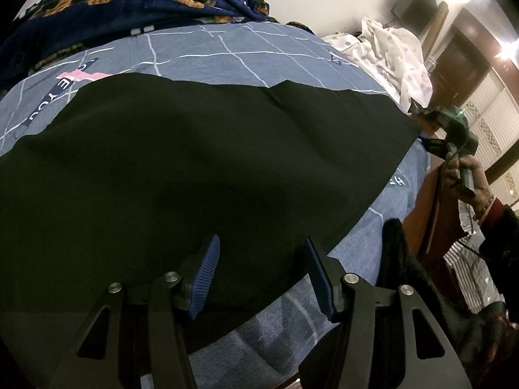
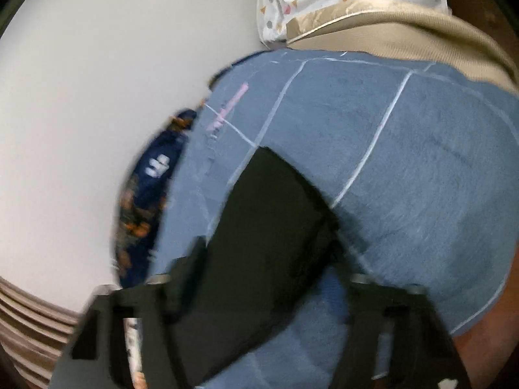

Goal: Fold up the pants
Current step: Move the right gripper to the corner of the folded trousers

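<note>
**Black pants spread on the bed, both grippers low over them**

The bed (image 1: pixel 292 52) fills most of what I can see, covered in a grey-blue sheet crossed by thin white lines. A dark blue floral blanket (image 1: pixel 129 3) is heaped along its far edge against the pale wall (image 2: pixel 81 97), and a white spotted cloth (image 1: pixel 399 52) is bunched at the far right corner. Brown wooden furniture and bright ceiling lights show off to the right of the bed.

The black pants (image 1: pixel 194 162) lie flat across the middle of the bed, reaching to the near edge, where their hem runs diagonally over the sheet.

The left gripper (image 1: pixel 262 278) is tilted down over the near edge of the pants, its blue ribbed fingers (image 1: pixel 207 272) standing well apart with nothing between them. The right gripper (image 2: pixel 269 275) sits low at the right-hand edge of the bed with a narrow end of the pants running between its arms; the view is badly blurred, so I cannot tell whether it is clamped on the fabric. From the left side, a hand (image 1: pixel 467 175) holds its handle up beside the bed.
</note>
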`<state>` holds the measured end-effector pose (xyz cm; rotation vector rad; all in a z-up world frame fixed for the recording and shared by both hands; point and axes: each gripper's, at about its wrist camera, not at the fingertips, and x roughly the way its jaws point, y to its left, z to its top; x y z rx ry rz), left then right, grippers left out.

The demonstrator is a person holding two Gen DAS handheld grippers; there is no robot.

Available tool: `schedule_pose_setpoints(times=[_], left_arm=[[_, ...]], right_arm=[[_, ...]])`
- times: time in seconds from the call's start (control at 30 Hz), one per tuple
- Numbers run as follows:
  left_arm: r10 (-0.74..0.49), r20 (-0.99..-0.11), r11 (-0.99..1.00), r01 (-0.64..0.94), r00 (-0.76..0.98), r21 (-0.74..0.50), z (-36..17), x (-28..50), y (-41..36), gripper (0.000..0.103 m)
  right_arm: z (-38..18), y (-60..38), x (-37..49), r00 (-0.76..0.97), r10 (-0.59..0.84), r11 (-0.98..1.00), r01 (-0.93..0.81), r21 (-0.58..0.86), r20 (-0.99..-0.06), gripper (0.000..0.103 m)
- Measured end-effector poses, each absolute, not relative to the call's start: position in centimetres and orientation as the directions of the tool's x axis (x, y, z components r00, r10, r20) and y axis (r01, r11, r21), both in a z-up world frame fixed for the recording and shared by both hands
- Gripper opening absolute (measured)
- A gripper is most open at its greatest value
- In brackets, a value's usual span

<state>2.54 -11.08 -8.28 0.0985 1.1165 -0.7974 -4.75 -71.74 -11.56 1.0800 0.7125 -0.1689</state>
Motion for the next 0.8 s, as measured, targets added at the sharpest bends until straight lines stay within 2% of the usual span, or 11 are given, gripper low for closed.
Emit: schedule_pose_setpoints(times=[0.03, 0.07, 0.1, 0.27, 0.4, 0.53, 0.6, 0.67, 0.7, 0.73, 0.8], left_arm=[[-0.52, -0.83, 0.727, 0.614, 0.201, -0.306, -8.3, 2.5, -11.1, 0.055], [-0.518, -0.831, 0.728, 0.614, 0.203, -0.305, -8.3, 2.4, -11.2, 0.055], [-0.517, -0.831, 0.73, 0.613, 0.205, -0.303, -8.3, 2.4, -11.2, 0.055], [-0.509, -0.835, 0.737, 0.606, 0.209, -0.298, -8.2, 2.4, -11.3, 0.055], [-0.505, -0.837, 0.738, 0.607, 0.209, -0.294, -8.2, 2.5, -11.3, 0.055], [-0.496, -0.841, 0.741, 0.609, 0.216, -0.281, -8.3, 2.4, -11.4, 0.055], [-0.487, -0.845, 0.745, 0.61, 0.22, -0.27, -8.2, 2.3, -11.6, 0.055], [-0.478, -0.849, 0.747, 0.613, 0.225, -0.258, -8.2, 2.2, -11.8, 0.055], [-0.473, -0.851, 0.747, 0.615, 0.227, -0.251, -8.2, 2.2, -11.9, 0.055], [-0.471, -0.852, 0.748, 0.616, 0.228, -0.248, -8.2, 2.1, -11.9, 0.055], [-0.469, -0.853, 0.749, 0.615, 0.229, -0.247, -8.2, 2.0, -11.9, 0.055]], right_arm=[[-12.0, -71.9, -4.4, 0.749, 0.215, 0.478, 0.478, 0.736, -0.626, 0.021], [-12.4, -72.1, -4.4, 0.742, 0.22, 0.465, 0.491, 0.737, -0.633, 0.016], [-12.7, -72.3, -4.5, 0.742, 0.224, 0.447, 0.498, 0.743, -0.632, 0.014], [-12.6, -72.0, -4.6, 0.739, 0.213, 0.461, 0.501, 0.733, -0.639, 0.013], [-12.3, -71.9, -4.4, 0.738, 0.226, 0.471, 0.488, 0.735, -0.635, 0.017], [-12.5, -71.8, -4.1, 0.755, 0.255, 0.435, 0.469, 0.769, -0.604, 0.032], [-12.2, -71.4, -3.8, 0.745, 0.242, 0.459, 0.476, 0.75, -0.621, 0.032], [-12.1, -71.2, -3.6, 0.732, 0.231, 0.473, 0.491, 0.732, -0.641, 0.026], [-12.1, -71.1, -3.5, 0.724, 0.227, 0.479, 0.5, 0.722, -0.652, 0.017], [-12.2, -71.1, -3.4, 0.71, 0.22, 0.49, 0.512, 0.705, -0.669, 0.014], [-12.2, -71.1, -3.5, 0.711, 0.218, 0.489, 0.514, 0.705, -0.669, 0.014]])
